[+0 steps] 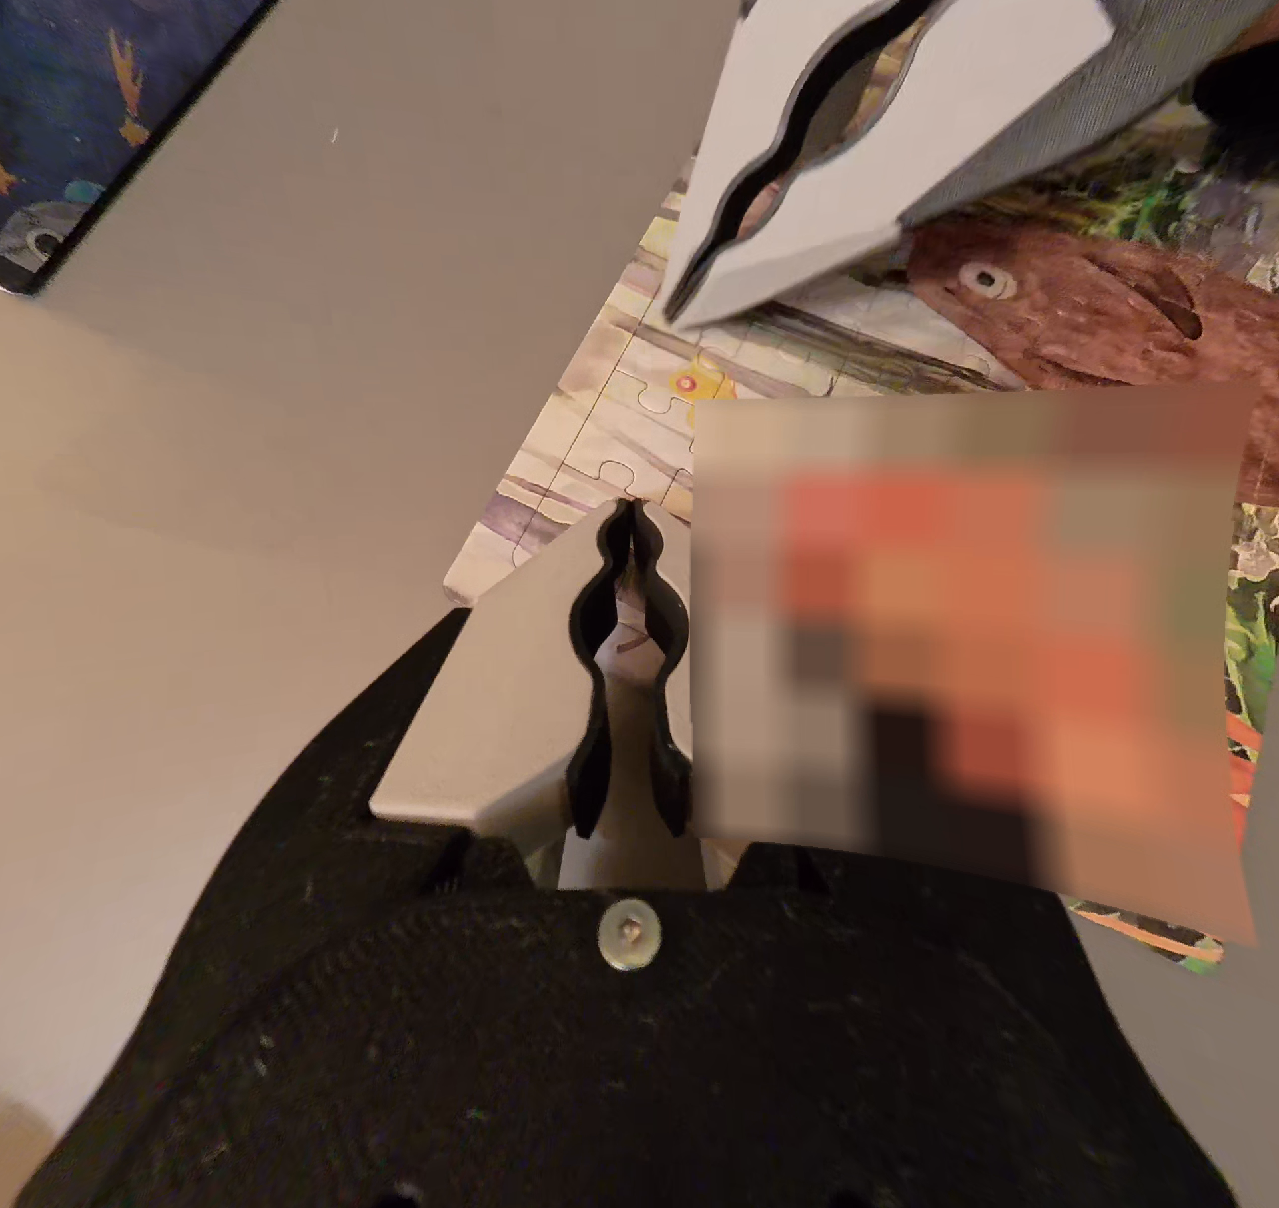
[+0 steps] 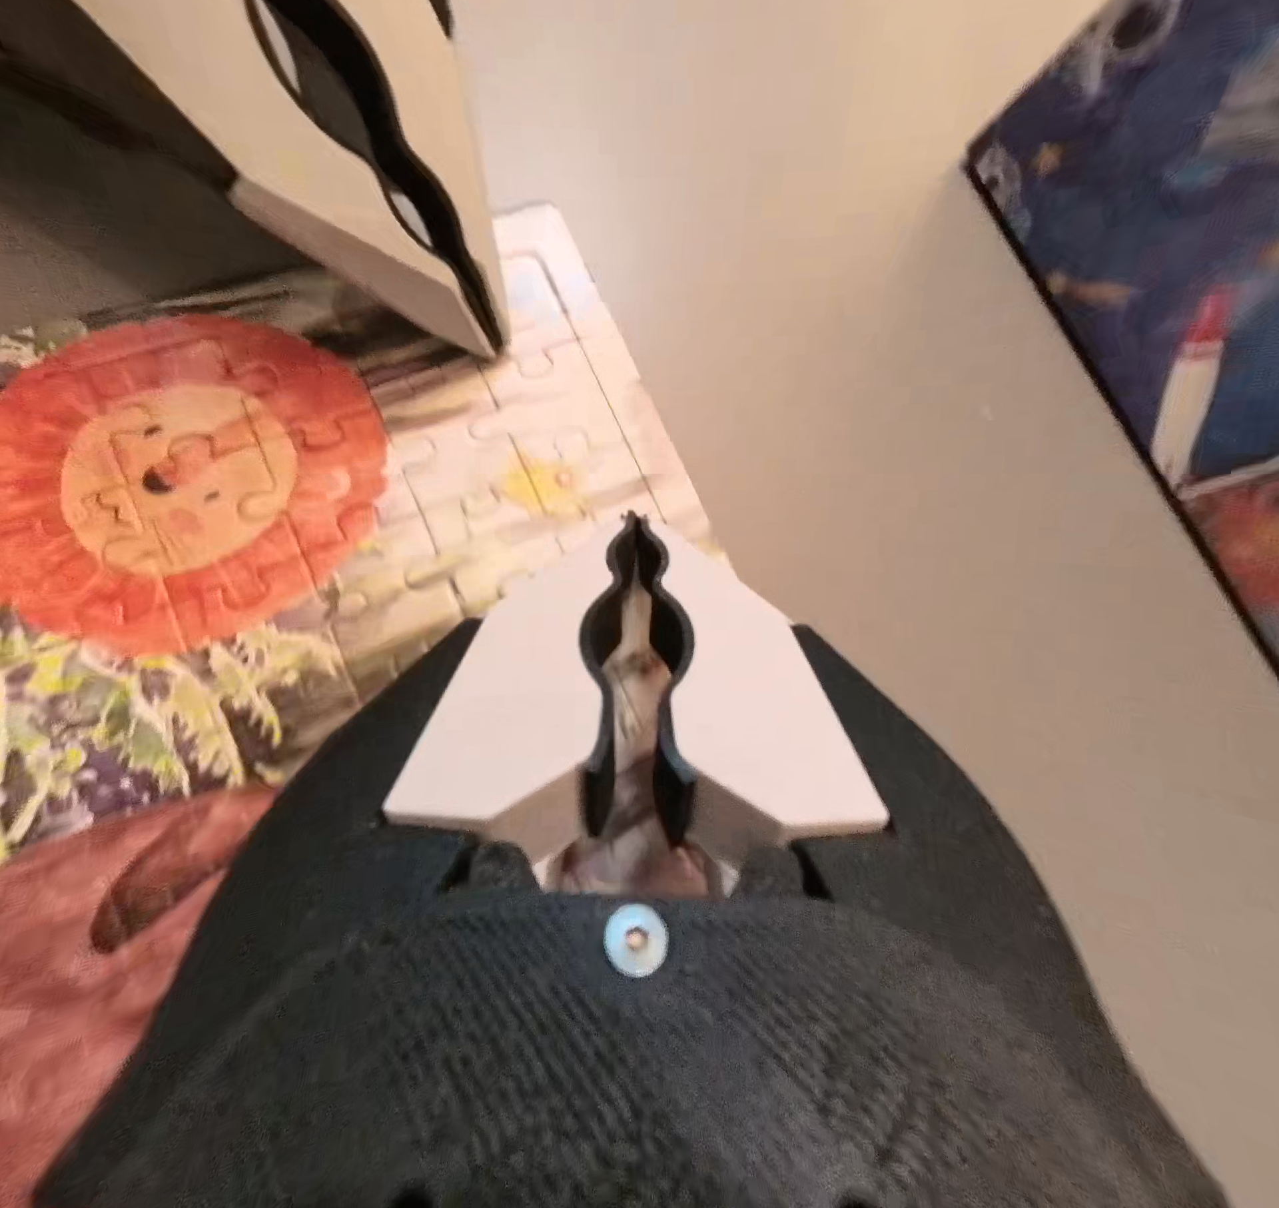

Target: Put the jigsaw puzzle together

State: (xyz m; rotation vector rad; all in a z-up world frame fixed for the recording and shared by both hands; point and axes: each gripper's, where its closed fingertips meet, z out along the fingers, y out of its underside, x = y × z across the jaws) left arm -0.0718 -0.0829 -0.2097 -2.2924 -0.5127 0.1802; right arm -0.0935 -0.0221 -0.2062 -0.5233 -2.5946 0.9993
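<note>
Over the pale corner of the jigsaw puzzle (image 1: 623, 413), the left gripper (image 1: 631, 505) had its fingers pressed together with nothing between them. Near it, the right gripper (image 2: 633, 517) was also closed and empty, its tips over the same edge. All pieces lay joined flat on the beige worktop (image 1: 277, 413). Farther away lay a dark blue picture (image 2: 1176, 240).

A smooth, plain beige table (image 1: 277, 413) fills the background under warm, soft indoor light, and at its far side lies a flat dark-blue printed board with a thin black edge (image 1: 76, 88), showing space-like shapes in orange, white and red, slightly blurred.
</note>
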